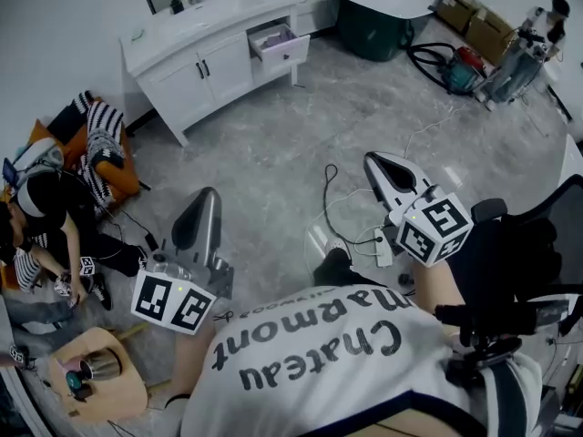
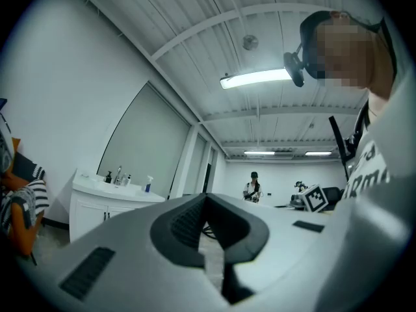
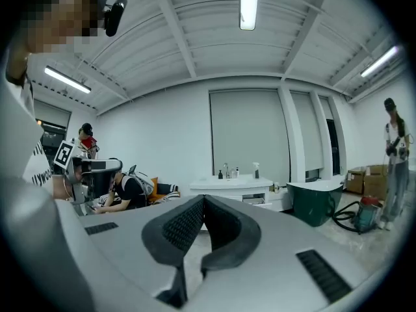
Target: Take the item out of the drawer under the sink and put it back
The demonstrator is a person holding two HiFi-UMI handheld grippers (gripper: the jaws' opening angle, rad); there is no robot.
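The person is standing well apart from the glossy white sink cabinet (image 1: pixel 196 66), so by my reading the task is only at its approach step. The boxy drawer (image 1: pixel 281 47) is already hanging open at the cabinet's right end. The item (image 1: pixel 273 35) is lying inside it, showing only as a pale purplish patch too small to be naming. Both tools are pointing forward and carrying nothing. The left tool (image 1: pixel 206 195) is pressing its dark ribbed pads (image 2: pixel 188 223) tip to tip, and the right tool (image 1: pixel 373 160) is pinching together in the same way, with nothing between its pads (image 3: pixel 182 223). The next move is probably calling for crossing the mottled grey floor (image 1: pixel 273 171) and spreading one tool's jaws before reaching into the smooth-fronted drawer.
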